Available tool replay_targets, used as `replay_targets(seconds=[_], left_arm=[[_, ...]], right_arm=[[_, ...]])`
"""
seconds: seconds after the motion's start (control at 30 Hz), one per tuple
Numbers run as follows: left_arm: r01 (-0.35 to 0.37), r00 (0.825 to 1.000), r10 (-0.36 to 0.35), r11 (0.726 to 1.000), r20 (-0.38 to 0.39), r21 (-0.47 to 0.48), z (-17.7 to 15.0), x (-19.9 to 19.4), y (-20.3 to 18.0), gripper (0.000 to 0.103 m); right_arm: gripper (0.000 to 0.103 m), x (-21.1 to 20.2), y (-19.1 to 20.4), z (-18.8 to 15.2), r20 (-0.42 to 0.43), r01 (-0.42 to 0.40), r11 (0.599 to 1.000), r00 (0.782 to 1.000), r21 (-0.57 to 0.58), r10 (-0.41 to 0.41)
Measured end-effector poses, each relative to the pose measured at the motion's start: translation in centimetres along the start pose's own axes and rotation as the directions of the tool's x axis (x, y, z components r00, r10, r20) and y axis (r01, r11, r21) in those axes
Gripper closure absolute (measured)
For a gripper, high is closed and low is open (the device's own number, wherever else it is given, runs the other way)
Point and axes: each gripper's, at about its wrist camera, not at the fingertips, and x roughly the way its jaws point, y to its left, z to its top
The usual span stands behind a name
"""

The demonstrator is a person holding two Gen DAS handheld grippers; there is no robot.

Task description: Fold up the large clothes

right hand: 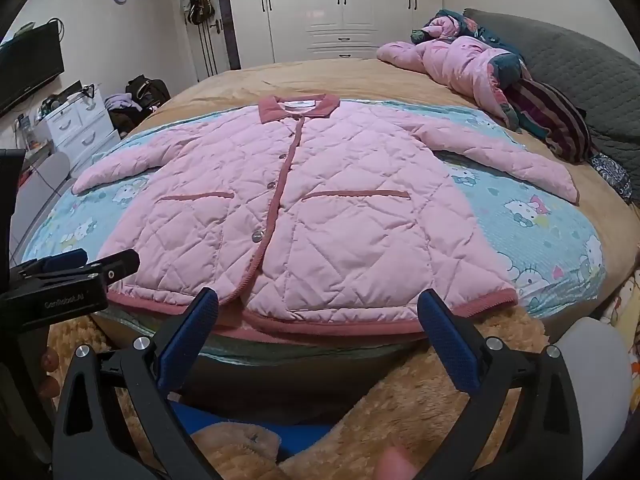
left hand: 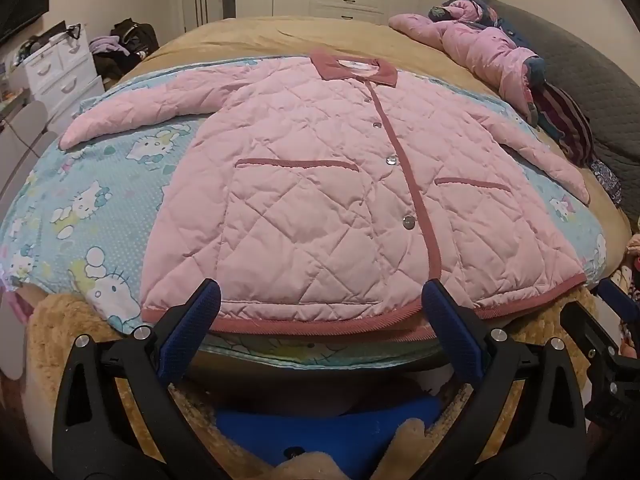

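A pink quilted jacket [left hand: 320, 200] with a dark pink collar, trim and two pockets lies flat, front up and buttoned, on a blue cartoon-print sheet [left hand: 80, 208] on the bed. Both sleeves are spread out to the sides. It also shows in the right wrist view [right hand: 320, 216]. My left gripper [left hand: 320, 296] is open and empty, hovering just short of the jacket's hem. My right gripper [right hand: 318, 304] is open and empty, also just short of the hem, to the right of the left one. The left gripper [right hand: 80, 264] shows at the left edge of the right wrist view.
A heap of other clothes [left hand: 500, 52] lies at the bed's far right beside a grey headboard [right hand: 580, 72]. A tan plush blanket [right hand: 440, 392] hangs over the near bed edge. White drawers [left hand: 60, 68] and a bag stand at the left, wardrobes [right hand: 340, 4] behind.
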Motion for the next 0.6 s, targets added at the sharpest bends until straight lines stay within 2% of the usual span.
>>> replay_targets(seconds=[0.2, 0.6], left_arm=[[0.003, 1.0, -0.003, 1.0, -0.008, 0.004, 0.1, 0.2, 0.0, 0.009], [-0.01, 1.0, 0.01, 1.0, 0.008, 0.003, 0.8, -0.6, 0.4, 0.009]], right_arm=[[0.004, -0.2, 1.0, -0.1, 0.005, 0.004, 1.0, 1.0, -0.002, -0.004], [0.004, -0.1, 0.5, 0.0, 0.005, -0.008, 1.0, 1.0, -0.006, 0.008]])
